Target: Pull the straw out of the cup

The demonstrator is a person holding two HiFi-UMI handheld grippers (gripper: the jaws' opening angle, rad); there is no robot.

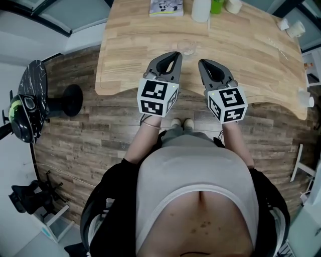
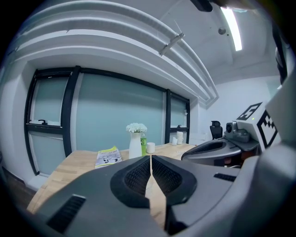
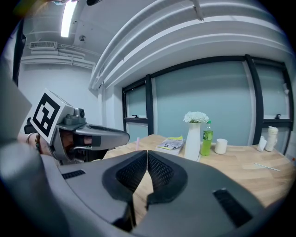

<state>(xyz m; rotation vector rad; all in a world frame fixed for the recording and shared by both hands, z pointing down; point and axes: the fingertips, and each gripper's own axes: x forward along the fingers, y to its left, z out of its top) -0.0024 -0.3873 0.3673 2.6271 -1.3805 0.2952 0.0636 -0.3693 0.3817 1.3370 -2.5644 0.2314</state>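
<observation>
Left claw [image 1: 176, 53]: shut tight, empty, over the near edge of the table [image 1: 125, 55].
Right claw [image 1: 202, 62]: closed as well, gripping nothing.
Cup [image 1: 188, 47]: clear, just ahead, between both tips.
Straw [image 3: 137, 141]: pink, upright, untouched.

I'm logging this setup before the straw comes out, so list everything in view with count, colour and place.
table: one, light wood, in front of the person
cup: one, clear, near the table's front edge, just past the tongs' tips
straw: one, pink, upright near the front edge
booklet: one, white and yellow-green, far side
vase: one, white with white flowers, far side
bottle: one, green, beside the vase
mug: one, white, right of the bottle
small white items: at least two, far right corner, kind unclear
chair: one, black, on the floor to the left
left tongs: grey, shut, empty
right tongs: grey, shut, empty
</observation>
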